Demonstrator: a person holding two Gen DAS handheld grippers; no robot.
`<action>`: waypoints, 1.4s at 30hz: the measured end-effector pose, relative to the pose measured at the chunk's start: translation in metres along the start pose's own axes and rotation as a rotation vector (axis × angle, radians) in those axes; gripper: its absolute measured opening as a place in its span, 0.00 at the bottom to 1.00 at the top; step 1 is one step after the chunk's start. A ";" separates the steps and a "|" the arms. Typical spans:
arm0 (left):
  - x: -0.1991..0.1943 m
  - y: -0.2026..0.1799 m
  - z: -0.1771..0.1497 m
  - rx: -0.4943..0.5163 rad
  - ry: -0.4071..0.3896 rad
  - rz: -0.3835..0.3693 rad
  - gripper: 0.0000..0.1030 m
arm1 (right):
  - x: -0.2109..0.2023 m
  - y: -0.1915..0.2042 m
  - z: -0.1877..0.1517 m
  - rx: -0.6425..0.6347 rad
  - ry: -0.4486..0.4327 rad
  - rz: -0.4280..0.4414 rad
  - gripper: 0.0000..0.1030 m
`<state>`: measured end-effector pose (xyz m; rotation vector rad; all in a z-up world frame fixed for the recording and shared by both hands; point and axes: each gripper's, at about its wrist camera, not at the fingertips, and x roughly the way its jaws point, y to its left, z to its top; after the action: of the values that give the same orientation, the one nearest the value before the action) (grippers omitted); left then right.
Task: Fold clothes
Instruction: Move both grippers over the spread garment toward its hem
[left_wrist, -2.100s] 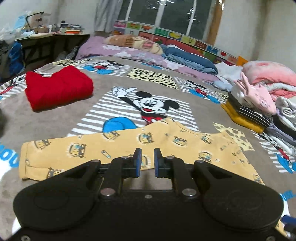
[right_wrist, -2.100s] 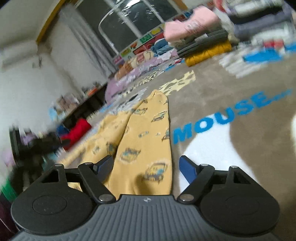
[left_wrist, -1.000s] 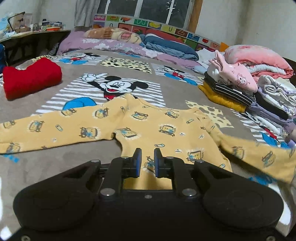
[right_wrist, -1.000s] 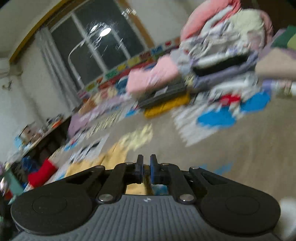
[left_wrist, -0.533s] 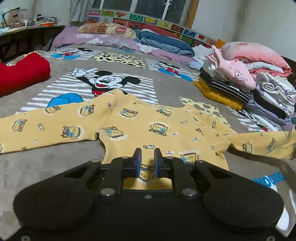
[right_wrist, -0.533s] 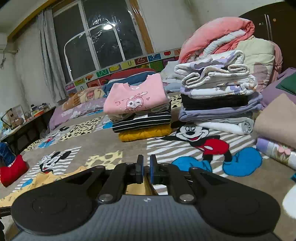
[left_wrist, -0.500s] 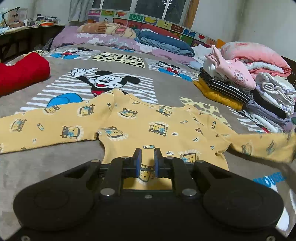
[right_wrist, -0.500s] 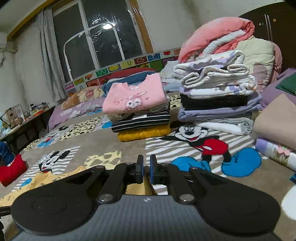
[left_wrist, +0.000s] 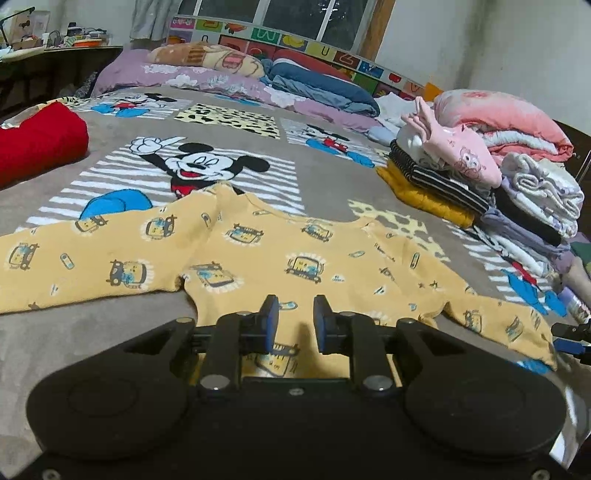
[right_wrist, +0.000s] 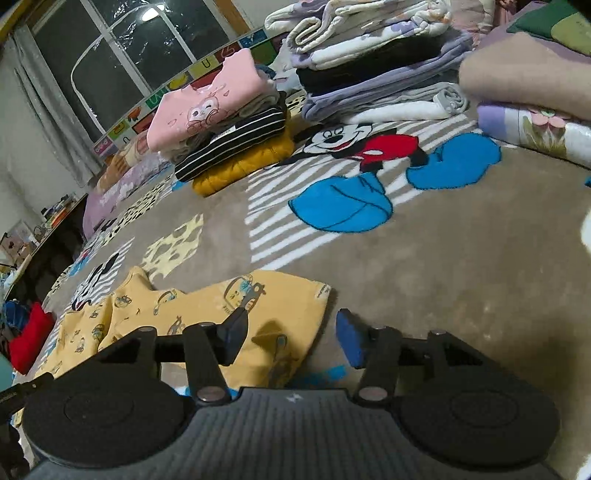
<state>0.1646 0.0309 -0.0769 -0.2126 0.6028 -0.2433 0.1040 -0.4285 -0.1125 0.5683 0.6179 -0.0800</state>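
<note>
A grey Mickey Mouse blanket (left_wrist: 325, 184) covers the bed, and the yellow printed top (left_wrist: 258, 254) lies spread flat on it toward the near edge, body in the middle and a long sleeve running out to either side. Along the bed's right edge stand stacks of folded clothes (left_wrist: 524, 199), with a pink sweatshirt (right_wrist: 207, 107) on top of a striped piece and a mustard one; rolled bedding and pillows (left_wrist: 236, 70) line the far edge under the window. A red folded garment (left_wrist: 40, 144) sits near the left edge, well apart from the top. The left claw (left_wrist: 294, 325) hovers low over the top's bottom hem with its blue-padded fingers (left_wrist: 272, 321) a narrow gap apart and nothing between them. The right claw (right_wrist: 291, 336) stands wide, empty, at the cuff end of the right sleeve (right_wrist: 258, 306): one finger is over the yellow cloth, the other over bare blanket just beside the cuff.
</note>
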 end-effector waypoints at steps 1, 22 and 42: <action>-0.001 -0.001 0.002 -0.001 -0.004 -0.003 0.17 | -0.001 0.003 0.002 -0.011 -0.014 -0.007 0.53; 0.042 0.098 0.076 -0.042 -0.042 0.035 0.18 | 0.122 0.142 0.045 -0.245 0.141 0.226 0.53; 0.122 0.130 0.117 0.091 0.186 -0.259 0.25 | 0.212 0.196 0.056 -0.368 0.336 0.347 0.50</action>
<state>0.3507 0.1342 -0.0822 -0.1810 0.7472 -0.5445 0.3531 -0.2721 -0.1020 0.3248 0.8279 0.4560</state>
